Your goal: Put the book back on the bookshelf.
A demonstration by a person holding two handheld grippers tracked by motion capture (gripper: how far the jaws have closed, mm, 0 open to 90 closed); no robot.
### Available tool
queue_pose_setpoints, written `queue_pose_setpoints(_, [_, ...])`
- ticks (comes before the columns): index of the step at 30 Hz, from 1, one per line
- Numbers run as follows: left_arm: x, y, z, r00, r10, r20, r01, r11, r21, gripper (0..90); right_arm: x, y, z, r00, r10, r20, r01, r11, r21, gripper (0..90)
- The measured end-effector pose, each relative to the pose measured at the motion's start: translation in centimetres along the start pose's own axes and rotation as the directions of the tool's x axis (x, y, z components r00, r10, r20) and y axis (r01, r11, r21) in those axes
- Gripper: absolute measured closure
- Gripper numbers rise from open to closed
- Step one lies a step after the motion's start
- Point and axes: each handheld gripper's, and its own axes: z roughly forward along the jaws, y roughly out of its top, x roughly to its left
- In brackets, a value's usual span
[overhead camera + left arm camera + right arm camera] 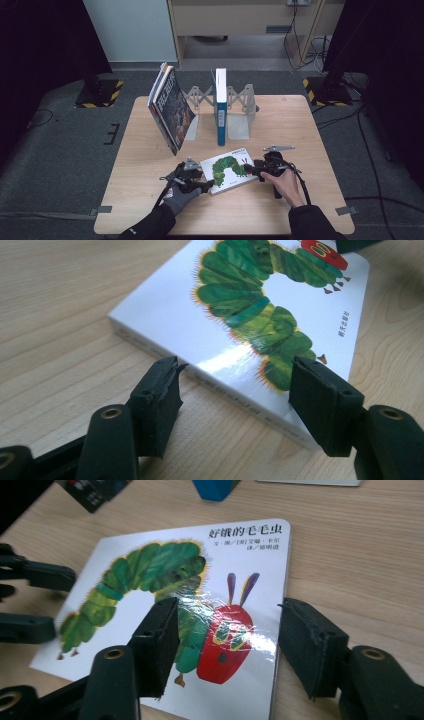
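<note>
White and glossy, one picture book with a green caterpillar on its cover is lying flat on the wooden table, between the two tongs. The left tongs are sitting at the book's near left corner; in the left gripper view their two black jaws are standing apart, straddling the book's edge, one beside the spine side and the other over the cover, and the pads are not pressing on it. The right tongs are coming at the book's right edge; in the right gripper view one jaw is hovering over the cover by the caterpillar's red head and the other is standing just outside the edge, with a gap showing, so nothing is being squeezed.

From above, both pairs of jaws are small and dark and are hard to make out against the hands, and the gloved left hand is covering much of the left tongs. The right hand is wrapping round the handle of its tongs. The book's far corner is being cut off at the top of the left gripper view, and its near end at the bottom of the right gripper view.

Well beyond the tongs, one blue book is standing upright in a metal rack, and two dark books are leaning against the rack's left end.
</note>
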Motion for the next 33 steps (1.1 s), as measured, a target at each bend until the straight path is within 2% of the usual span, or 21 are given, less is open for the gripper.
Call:
queue_pose_setpoints(1, [0.0,0.0,0.0,0.9999,0.012,-0.005,-0.012,0.9999,0.0,34.7,0.1,0.0,-0.1,0.9999,0.007,-0.012,-0.007,1.0,-0.004,41.9])
queue_pose_setpoints(5, [0.2,0.0,-0.1,0.9999,0.005,0.012,-0.005,1.0,0.0,35.1,0.3,0.1,-0.4,1.0,-0.004,-0.007,0.004,1.0,-0.022,42.0])
queue_pose_setpoints(9, [0.1,0.0,-0.1,0.9998,0.011,0.014,-0.011,0.9999,0.0,33.3,0.5,0.2,-0.9,0.9997,0.013,-0.023,-0.014,0.999,-0.046,42.6])
queue_pose_setpoints(13, [0.0,0.1,-0.2,0.9994,0.01,0.033,-0.01,0.9999,-0.012,33.5,0.5,0.4,-1.5,0.9988,0.023,-0.042,-0.026,0.997,-0.074,43.8])
queue_pose_setpoints(19, [0.0,0.2,-0.2,0.9991,0.013,0.041,-0.013,0.9998,-0.013,33.2,0.9,0.6,-2.5,0.9971,0.025,-0.071,-0.033,0.992,-0.121,44.0])
queue_pose_setpoints(22, [0.0,0.2,-0.2,0.9989,0.015,0.045,-0.015,0.9998,-0.015,33.1,1.0,0.8,-2.9,0.9947,0.043,-0.093,-0.056,0.988,-0.145,44.2])
queue_pose_setpoints(26, [0.1,0.3,-0.2,0.9985,0.024,0.049,-0.024,0.9996,-0.017,33.0,1.1,0.8,-3.1,0.9946,0.04,-0.095,-0.054,0.987,-0.154,44.1])
queue_pose_setpoints(33, [0.3,0.4,-0.1,0.9971,0.027,0.072,-0.026,0.9994,-0.021,32.6,1.3,0.8,-3.9,0.9899,0.059,-0.129,-0.082,0.979,-0.186,44.2])
